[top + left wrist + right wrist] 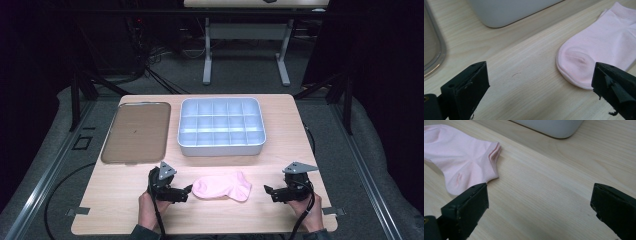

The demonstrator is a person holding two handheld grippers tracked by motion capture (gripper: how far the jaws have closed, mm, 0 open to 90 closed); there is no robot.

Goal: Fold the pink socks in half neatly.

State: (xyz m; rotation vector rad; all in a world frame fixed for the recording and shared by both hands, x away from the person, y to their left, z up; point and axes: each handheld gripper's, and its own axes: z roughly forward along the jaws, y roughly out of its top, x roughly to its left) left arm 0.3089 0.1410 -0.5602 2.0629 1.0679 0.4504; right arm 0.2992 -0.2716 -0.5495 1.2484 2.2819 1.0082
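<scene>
A pink sock (222,187) lies flat on the wooden table near the front edge, toe to the left and cuff to the right. My left gripper (187,192) sits just left of the toe, open, with nothing between its jaws. In the left gripper view the sock's toe (584,62) lies close before the right jaw. My right gripper (267,193) rests a little to the right of the cuff, open and empty. In the right gripper view the sock's cuff (466,160) lies beyond the left jaw.
A grey divided tray (221,127) with several compartments stands behind the sock at the table's middle. A flat brown tray (137,132) lies to its left. Another table (247,30) stands farther back across the floor.
</scene>
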